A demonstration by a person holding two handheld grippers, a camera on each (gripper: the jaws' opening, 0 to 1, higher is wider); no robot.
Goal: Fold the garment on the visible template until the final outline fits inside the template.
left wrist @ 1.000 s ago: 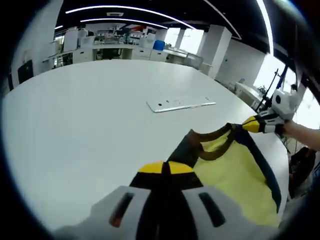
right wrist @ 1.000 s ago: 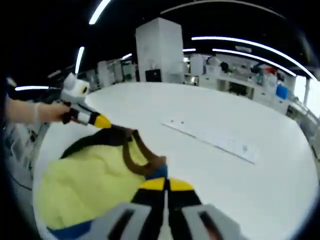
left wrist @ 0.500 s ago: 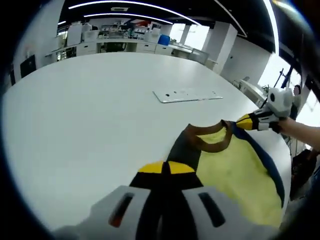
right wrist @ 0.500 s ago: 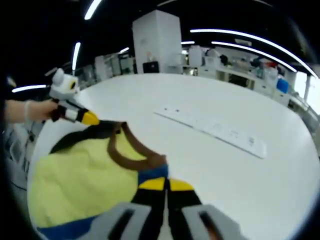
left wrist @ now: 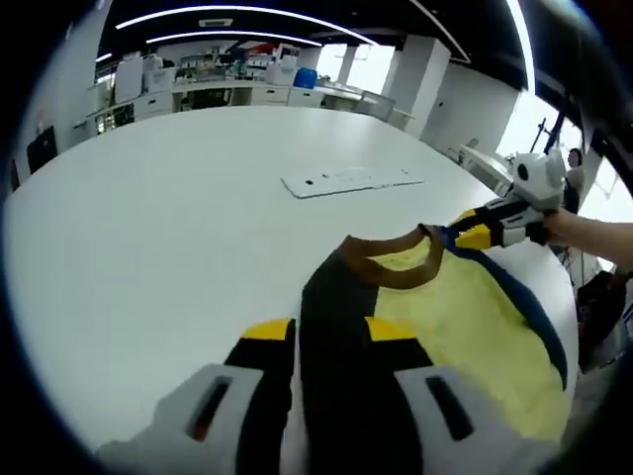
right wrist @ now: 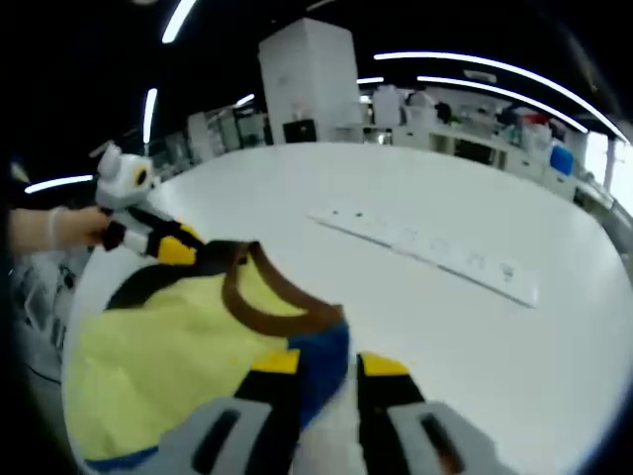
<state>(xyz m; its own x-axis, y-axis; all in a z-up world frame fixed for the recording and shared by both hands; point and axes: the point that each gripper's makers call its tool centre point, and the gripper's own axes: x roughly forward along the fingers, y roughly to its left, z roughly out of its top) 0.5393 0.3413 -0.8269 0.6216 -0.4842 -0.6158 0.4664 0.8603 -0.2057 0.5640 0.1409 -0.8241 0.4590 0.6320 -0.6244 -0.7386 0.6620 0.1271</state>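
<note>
The garment (left wrist: 465,336) lies flat on the white table (left wrist: 148,228), a yellow top with a brown neckband (left wrist: 391,262) and dark shoulder panels, its neck end pointing away from me and its body running back toward my edge of the table. In the left gripper view a dark shoulder strip runs from six o'clock up between my jaws, which stand parted around it, so my left gripper (left wrist: 331,332) is no longer pinching the cloth, I judge because that shoulder is now laid where I want it. At two o'clock in the same view my right gripper (left wrist: 473,233) sits at the other shoulder. In the right gripper view the jaws of that gripper are likewise spread, with the blue shoulder corner (right wrist: 321,361) lying between them on the table, loose rather than clamped. The two shoulders are drawn apart so the top lies smooth and square for folding. Further out, toward twelve to one o'clock, a flat white strip with small marks (left wrist: 351,181) rests on the table; whether that is the template I cannot tell.
</note>
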